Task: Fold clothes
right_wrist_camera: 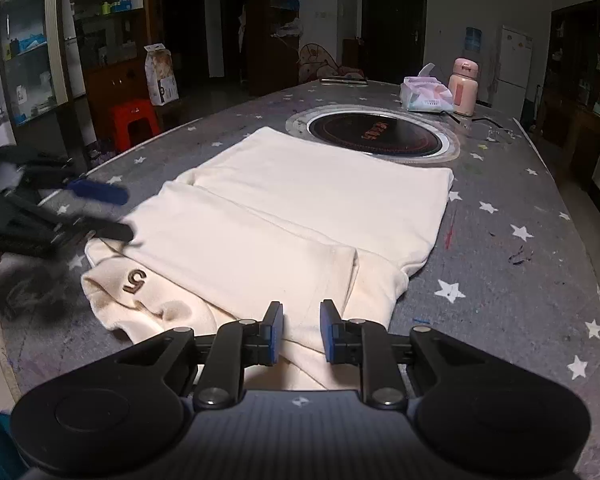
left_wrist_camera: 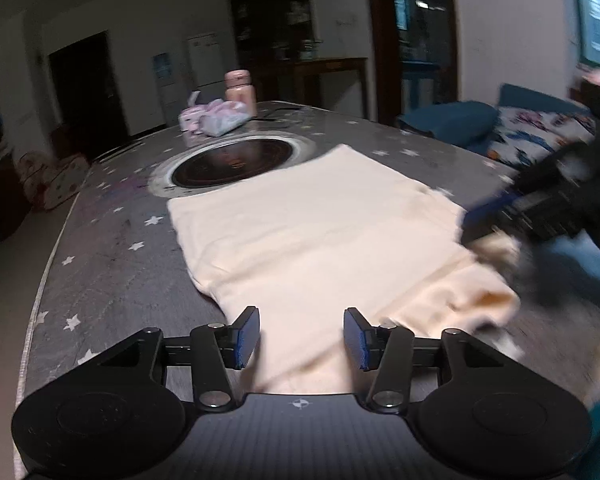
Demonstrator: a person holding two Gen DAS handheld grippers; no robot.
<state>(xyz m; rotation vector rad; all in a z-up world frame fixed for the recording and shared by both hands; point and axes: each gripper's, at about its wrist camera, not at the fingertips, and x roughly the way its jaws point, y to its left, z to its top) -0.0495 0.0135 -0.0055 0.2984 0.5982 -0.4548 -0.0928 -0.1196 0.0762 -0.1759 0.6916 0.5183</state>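
Left wrist view
Left hand-held gripper (left_wrist_camera: 300, 338): jaws stood wide apart over the near edge of the garment, with cloth showing between the blue pads (left_wrist_camera: 249, 336) but nothing pinched.
Garment (left_wrist_camera: 316, 232): a cream piece lay spread flat on the bench (left_wrist_camera: 112, 248), its far edge just beside the round hob (left_wrist_camera: 236, 162).
Right hand-held gripper (left_wrist_camera: 496, 216): blurred at the right edge, its tip at a bunched corner of the garment; whether it gripped the cloth could not be told here.
Background: a pink bottle (left_wrist_camera: 240, 90) and a tissue pack (left_wrist_camera: 214, 118) stood close together beyond the hob.

Right wrist view
Right hand-held gripper (right_wrist_camera: 302, 332): jaws partly open, a fold of the garment (right_wrist_camera: 300, 208) lying in the gap; the pads did not appear to press it.
Garment detail: folded layers overlapped across the middle; a brown "5" mark (right_wrist_camera: 135, 280) showed on the near left corner.
Left hand-held gripper (right_wrist_camera: 104, 212): blurred at the left, jaws apart, one blue finger above the cloth's left edge and one dark finger at it.
Bench (right_wrist_camera: 500, 280): grey cover with white stars.
Background: bottle (right_wrist_camera: 463, 88) beside the tissue pack (right_wrist_camera: 426, 96), both beyond the hob (right_wrist_camera: 374, 134); a red stool (right_wrist_camera: 134, 120) stood on the floor at left.
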